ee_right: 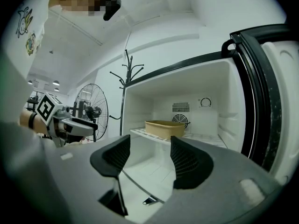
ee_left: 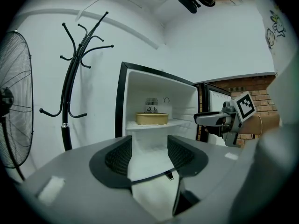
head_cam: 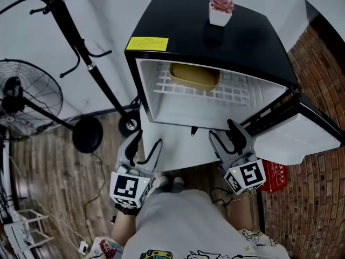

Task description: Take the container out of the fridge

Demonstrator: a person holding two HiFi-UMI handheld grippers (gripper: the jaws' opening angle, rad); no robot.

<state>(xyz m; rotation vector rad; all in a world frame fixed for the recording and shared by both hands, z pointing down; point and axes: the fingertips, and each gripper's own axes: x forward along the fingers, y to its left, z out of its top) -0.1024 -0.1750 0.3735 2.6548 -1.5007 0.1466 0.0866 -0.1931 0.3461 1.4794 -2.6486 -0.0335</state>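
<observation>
We are in a lived-in room set up like a home corner, not a kitchen proper.

We see a small black fridge with a potted plant on top. A coat stand and a pedestal fan stand by a white wall, beside a brick wall and a wood-plank floor. Round ceiling lights show in a longer hall behind.
</observation>
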